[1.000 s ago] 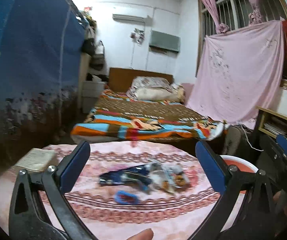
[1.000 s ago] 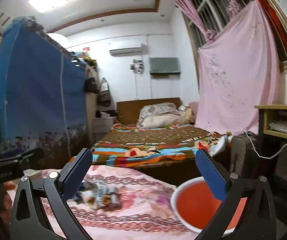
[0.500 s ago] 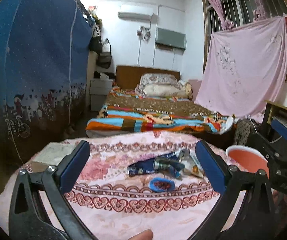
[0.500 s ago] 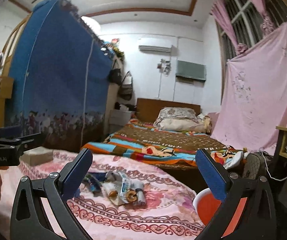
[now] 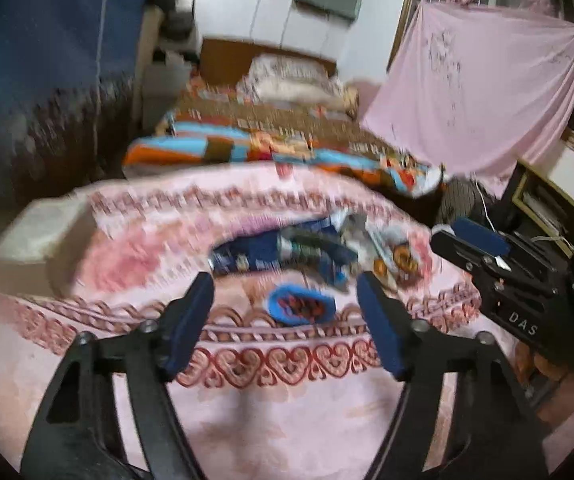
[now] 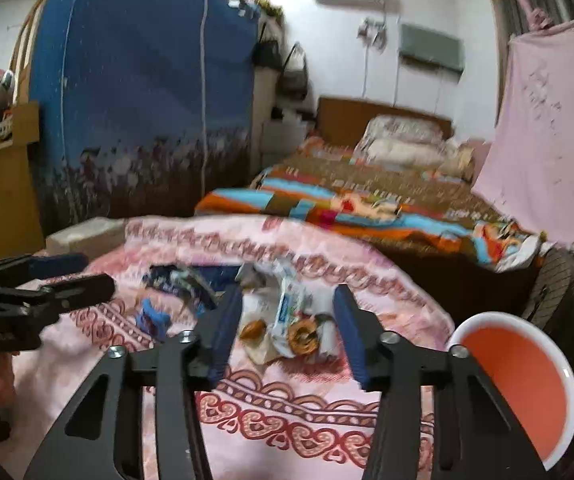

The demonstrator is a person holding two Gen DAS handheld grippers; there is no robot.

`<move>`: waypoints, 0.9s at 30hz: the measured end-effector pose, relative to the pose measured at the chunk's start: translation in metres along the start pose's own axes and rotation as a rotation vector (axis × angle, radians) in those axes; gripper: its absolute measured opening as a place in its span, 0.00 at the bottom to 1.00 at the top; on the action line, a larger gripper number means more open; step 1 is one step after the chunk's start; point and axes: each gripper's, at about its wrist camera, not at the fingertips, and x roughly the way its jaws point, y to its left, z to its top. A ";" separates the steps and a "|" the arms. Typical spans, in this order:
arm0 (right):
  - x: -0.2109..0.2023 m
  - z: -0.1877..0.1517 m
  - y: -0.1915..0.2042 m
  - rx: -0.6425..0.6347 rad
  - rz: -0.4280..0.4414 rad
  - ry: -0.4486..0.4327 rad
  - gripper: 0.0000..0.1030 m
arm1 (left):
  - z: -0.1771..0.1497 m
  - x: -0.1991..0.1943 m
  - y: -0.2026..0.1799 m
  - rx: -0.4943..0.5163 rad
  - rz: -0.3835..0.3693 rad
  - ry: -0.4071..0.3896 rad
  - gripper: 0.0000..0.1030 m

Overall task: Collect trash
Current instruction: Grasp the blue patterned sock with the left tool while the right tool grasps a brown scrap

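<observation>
Trash lies in a heap on the pink patterned tablecloth (image 5: 287, 400). There are dark blue wrappers (image 5: 279, 252), a small blue wrapper (image 5: 301, 305) and a white wrapper with biscuit rings (image 6: 291, 320). My left gripper (image 5: 285, 292) hovers low over the cloth, its jaws closing. The small blue wrapper lies between its fingers, untouched. My right gripper (image 6: 287, 300) is also closing. The white wrapper sits between its blue pads and gaps show on both sides. Each view shows the other gripper: the right gripper (image 5: 471, 240) and the left gripper (image 6: 67, 272).
An orange bin with a white rim (image 6: 519, 384) stands off the table's right edge. A pale box (image 5: 43, 232) rests at the table's far left. Behind the table are a bed with a striped blanket (image 6: 367, 200) and a blue fabric wardrobe (image 6: 147, 80).
Both grippers have dropped and tilted toward the table, nearer the trash. Their jaws have narrowed, the right far more. The right view has swung left from the bin onto the wrappers.
</observation>
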 end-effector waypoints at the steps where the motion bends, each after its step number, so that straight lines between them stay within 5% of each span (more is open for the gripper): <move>1: 0.005 0.000 0.001 -0.001 0.021 0.030 0.33 | -0.001 0.006 0.001 -0.009 -0.010 0.030 0.89; 13: 0.027 -0.003 -0.006 0.034 0.085 0.134 0.21 | -0.004 0.041 -0.010 0.000 -0.043 0.211 0.77; 27: 0.065 -0.001 0.001 0.029 0.144 0.275 0.21 | -0.001 0.038 0.002 -0.064 -0.045 0.188 0.72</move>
